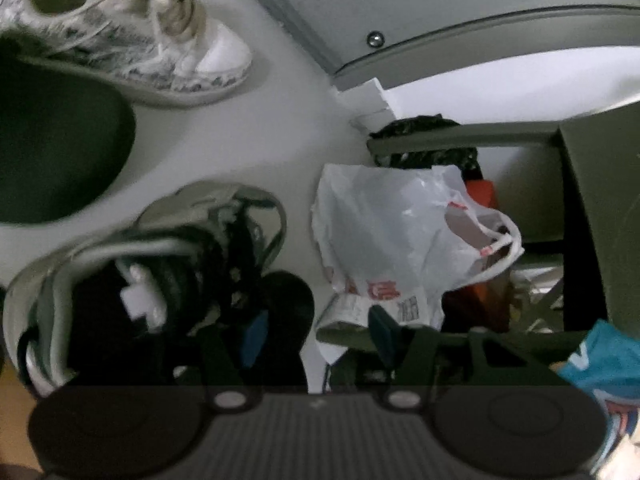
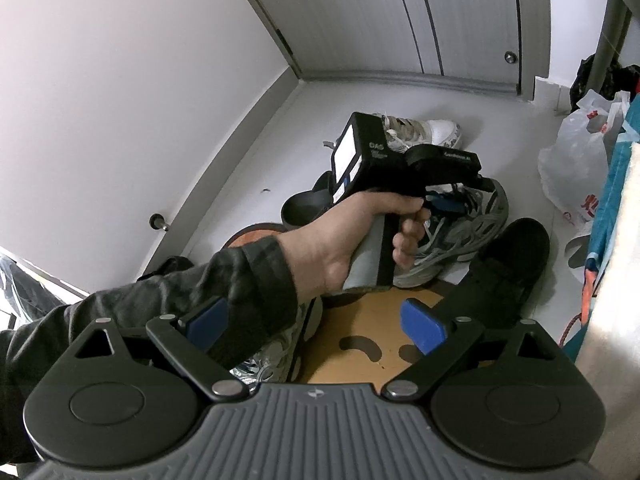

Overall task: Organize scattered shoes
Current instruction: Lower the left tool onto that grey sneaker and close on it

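From the left wrist, the left gripper (image 1: 316, 332) is spread apart, its fingers dim. The grey running shoe (image 1: 160, 256) lies on the white floor (image 1: 256, 136) at ten o'clock of it, just beside the left finger; whether they touch I cannot tell. A patterned sneaker (image 1: 140, 40) sits well apart at eleven o'clock, a plastic bag (image 1: 400, 240) at one.

From the right wrist, the right gripper (image 2: 316, 326) hangs released above a wooden stool (image 2: 372, 320). The left hand (image 2: 360, 236) grips its tool at twelve, over the grey shoe. A black shoe (image 2: 508, 264) lies at two o'clock.
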A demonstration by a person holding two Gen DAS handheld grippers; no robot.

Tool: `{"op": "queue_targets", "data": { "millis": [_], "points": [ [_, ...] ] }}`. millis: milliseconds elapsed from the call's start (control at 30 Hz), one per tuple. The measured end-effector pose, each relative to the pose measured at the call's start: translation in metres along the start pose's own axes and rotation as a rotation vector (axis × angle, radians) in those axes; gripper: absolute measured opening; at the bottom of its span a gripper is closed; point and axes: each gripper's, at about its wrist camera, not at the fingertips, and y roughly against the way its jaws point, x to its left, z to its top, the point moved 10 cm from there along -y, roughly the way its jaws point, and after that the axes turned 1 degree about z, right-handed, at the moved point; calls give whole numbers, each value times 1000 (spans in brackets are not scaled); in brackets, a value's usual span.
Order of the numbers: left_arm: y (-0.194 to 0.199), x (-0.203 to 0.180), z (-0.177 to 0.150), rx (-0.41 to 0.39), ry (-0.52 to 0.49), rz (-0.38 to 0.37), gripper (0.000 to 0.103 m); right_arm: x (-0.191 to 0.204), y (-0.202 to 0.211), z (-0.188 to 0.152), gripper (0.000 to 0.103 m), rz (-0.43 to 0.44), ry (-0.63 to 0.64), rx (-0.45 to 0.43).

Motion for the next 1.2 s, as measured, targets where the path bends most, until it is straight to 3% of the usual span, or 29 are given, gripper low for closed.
{"op": "queue_targets", "data": {
  "millis": [467, 933, 1200],
  "points": [
    [45, -9, -10, 45, -19, -39, 65, 2, -4, 6, 96, -2, 13, 1],
    [57, 28, 17, -51, 19, 57, 65, 5, 1, -2, 96, -6, 24, 0],
    [29, 32, 23, -76, 12, 41, 74, 4, 0, -2, 96, -5, 22, 1]
  ]
}}
